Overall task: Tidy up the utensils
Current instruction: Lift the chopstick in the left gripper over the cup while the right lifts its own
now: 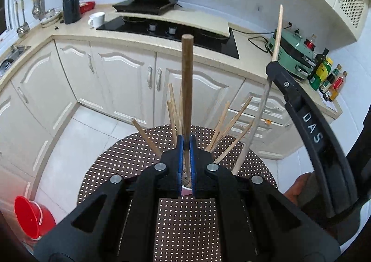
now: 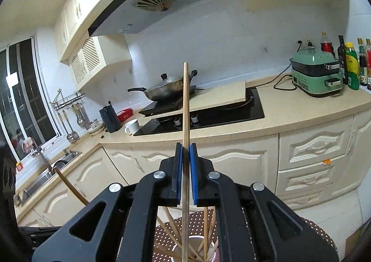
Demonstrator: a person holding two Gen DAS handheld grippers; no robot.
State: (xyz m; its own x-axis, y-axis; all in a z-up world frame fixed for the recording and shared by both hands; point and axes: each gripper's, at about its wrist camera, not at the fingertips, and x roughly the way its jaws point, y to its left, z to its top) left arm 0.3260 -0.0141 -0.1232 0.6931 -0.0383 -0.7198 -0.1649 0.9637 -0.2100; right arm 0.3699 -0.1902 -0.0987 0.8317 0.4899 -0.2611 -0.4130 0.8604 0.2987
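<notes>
Blue-padded left gripper (image 1: 186,146): clamped on a dark wooden handle (image 1: 186,81), whose long axis is held upright, rising straight out past the fingertips. Directly beneath and just ahead of it, a cup of chopsticks (image 1: 222,122) is seen on the dotted table (image 1: 129,146), sticks fanned outward. Right gripper (image 2: 185,157): likewise closed on a pale chopstick (image 2: 185,99), held near-vertical above the same cup (image 2: 192,245); neither hand is judged clearly nearer.
</notes>
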